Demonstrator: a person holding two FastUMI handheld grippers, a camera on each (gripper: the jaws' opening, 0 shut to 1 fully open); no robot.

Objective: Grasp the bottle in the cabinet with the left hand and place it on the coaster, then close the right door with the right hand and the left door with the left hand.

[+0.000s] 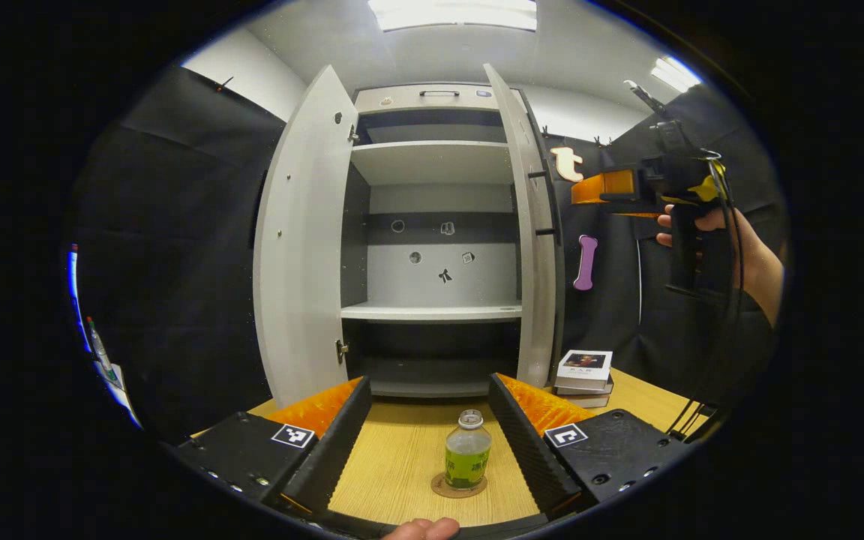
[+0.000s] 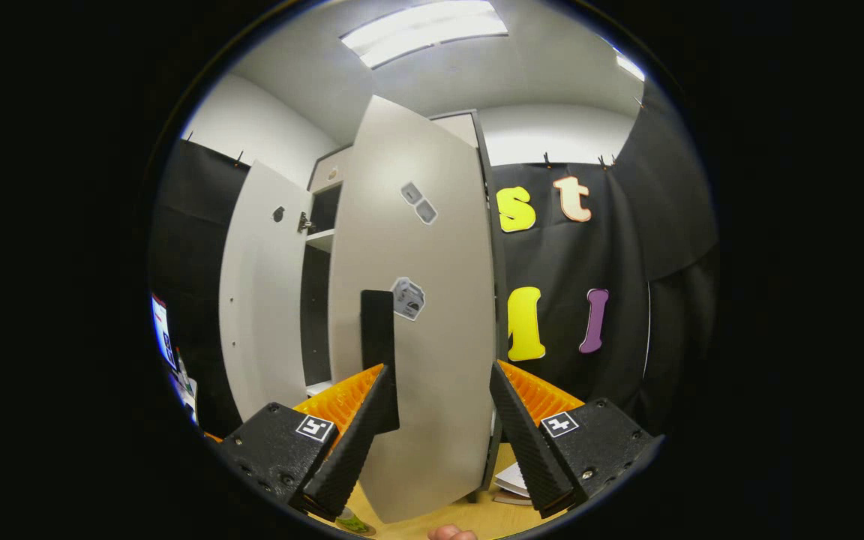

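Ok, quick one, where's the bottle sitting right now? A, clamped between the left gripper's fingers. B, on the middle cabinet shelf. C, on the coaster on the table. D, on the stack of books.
C: in the left gripper view the bottle stands upright on the round coaster on the table, between but apart from the open fingers of the left gripper.

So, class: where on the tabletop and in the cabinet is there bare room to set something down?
Bare wood lies around the bottle on its coaster, back to the cabinet foot. The middle shelf and upper shelf stand bare. It is crowded at the right door, where the stacked books sit.
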